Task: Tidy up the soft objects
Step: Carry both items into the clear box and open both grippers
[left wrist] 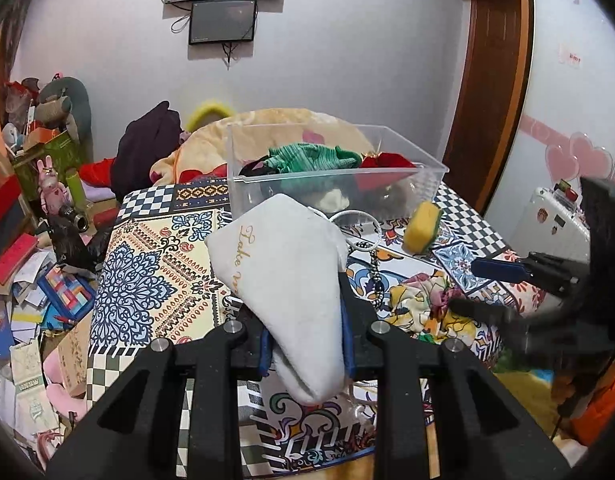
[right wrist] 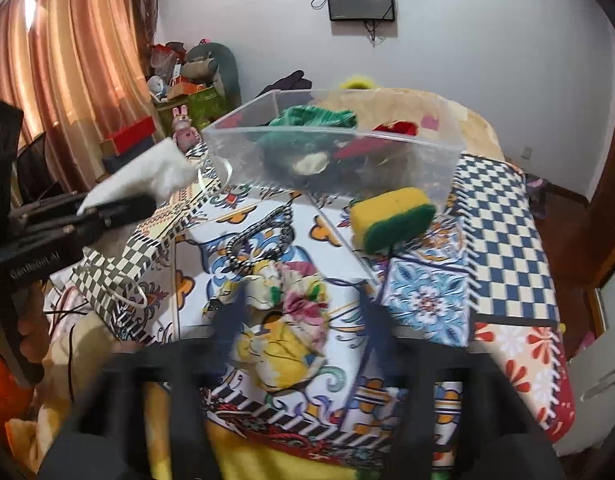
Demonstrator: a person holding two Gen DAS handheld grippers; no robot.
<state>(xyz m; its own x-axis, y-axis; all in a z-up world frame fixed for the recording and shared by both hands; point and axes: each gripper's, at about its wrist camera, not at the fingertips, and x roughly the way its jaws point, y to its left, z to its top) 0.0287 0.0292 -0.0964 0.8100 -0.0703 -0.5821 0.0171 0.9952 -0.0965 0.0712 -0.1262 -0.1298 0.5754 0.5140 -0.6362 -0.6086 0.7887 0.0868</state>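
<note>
Left gripper (left wrist: 307, 344): pinching the white pouch (left wrist: 283, 276), lifted clear of the patterned cloth (left wrist: 155, 280), probably for carrying.
Clear bin (left wrist: 427, 178): at twelve o'clock beyond the pouch, already holding green and red fabrics; the likely destination.
Right gripper (right wrist: 303, 312): spread, its fingers either side of the floral scrunchie (right wrist: 283, 320), seemingly positioned to grab it.
Sponge (right wrist: 391, 216): at one o'clock beyond the scrunchie, just before the bin.

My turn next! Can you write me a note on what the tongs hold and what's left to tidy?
Left tongs: shut on the white pouch, lifted off the table.
Right tongs: open, with the floral cloth between them, not gripped.
Clear bin: already holds green and red soft things.
Left on the table: floral cloth, yellow-green sponge, beaded string.
Next, probably: pouch into the bin.
</note>
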